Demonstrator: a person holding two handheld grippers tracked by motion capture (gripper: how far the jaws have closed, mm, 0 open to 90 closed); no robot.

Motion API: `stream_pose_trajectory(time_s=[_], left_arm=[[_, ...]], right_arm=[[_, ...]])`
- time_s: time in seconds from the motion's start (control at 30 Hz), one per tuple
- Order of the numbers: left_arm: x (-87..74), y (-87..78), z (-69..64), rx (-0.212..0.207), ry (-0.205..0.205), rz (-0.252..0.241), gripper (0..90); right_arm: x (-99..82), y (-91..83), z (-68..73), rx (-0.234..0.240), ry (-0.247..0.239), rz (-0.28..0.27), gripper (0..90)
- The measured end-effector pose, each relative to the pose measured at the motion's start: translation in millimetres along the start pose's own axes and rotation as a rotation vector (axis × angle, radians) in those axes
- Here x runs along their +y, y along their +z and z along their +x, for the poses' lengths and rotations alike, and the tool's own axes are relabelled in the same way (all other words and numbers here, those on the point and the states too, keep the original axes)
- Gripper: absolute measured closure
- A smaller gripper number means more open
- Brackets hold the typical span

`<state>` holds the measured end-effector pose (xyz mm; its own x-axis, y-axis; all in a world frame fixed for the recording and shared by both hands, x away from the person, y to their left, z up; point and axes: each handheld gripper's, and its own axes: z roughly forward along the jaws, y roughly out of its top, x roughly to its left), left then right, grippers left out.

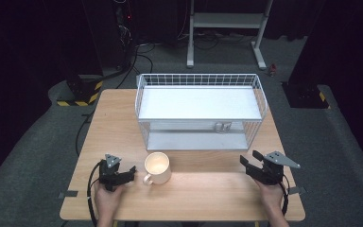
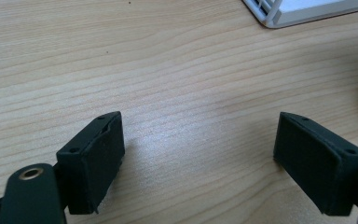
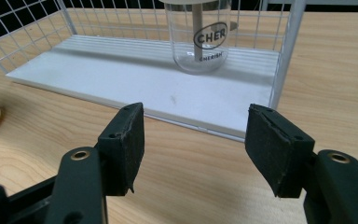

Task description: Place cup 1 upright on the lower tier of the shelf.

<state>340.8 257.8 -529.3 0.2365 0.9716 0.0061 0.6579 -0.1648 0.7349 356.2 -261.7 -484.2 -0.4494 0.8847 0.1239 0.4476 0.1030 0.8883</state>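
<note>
Both fingers gape with nothing between them: left (image 1: 133, 171) beside the mug (image 1: 157, 167), right (image 1: 249, 159) facing the glass (image 3: 199, 39) on the rack's (image 1: 260, 90) lower shelf; next I'd judge a reach forward.

Floor: grey carpet (image 1: 38, 142), cables trailing across it.
Table: light wood (image 1: 203, 189).
Behind: white metal stand (image 1: 227, 21), dark equipment racks (image 1: 118, 28), yellow-black striped bases (image 1: 78, 100).
Light: dim room, table lit.

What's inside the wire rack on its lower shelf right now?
A clear glass printed with CHER stands upright on the lower shelf of the wire rack, toward its right end. From above, the upper shelf covers most of that level, so its back stays hidden.
</note>
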Motion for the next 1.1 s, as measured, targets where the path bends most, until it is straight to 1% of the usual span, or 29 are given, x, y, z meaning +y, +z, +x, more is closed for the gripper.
stream_pose_trajectory(time_s=[0.47, 0.73, 0.83, 0.93, 1.1], left_arm=[[0.0, 0.0, 0.0, 0.001, 0.001, 0.0, 16.3], [0.0, -0.1, -0.2, 0.001, -0.002, 0.0, 16.3], [0.0, -0.1, -0.1, 0.001, 0.0, 0.001, 16.2], [0.0, 0.0, 0.0, 0.001, 0.001, 0.0, 16.2], [0.0, -0.1, -0.1, 0.001, 0.0, 0.0, 16.2]], right_arm=[[-13.5, -4.0, -3.7, -0.017, -0.002, 0.025, 37.5], [-22.8, -5.8, -6.9, -0.038, 0.0, 0.043, 37.5], [-26.6, -5.0, -7.5, -0.05, -0.008, 0.057, 37.3], [-30.4, -4.1, -7.7, -0.065, -0.029, 0.074, 37.1], [-33.5, -2.8, -8.1, -0.08, -0.042, 0.093, 36.9]])
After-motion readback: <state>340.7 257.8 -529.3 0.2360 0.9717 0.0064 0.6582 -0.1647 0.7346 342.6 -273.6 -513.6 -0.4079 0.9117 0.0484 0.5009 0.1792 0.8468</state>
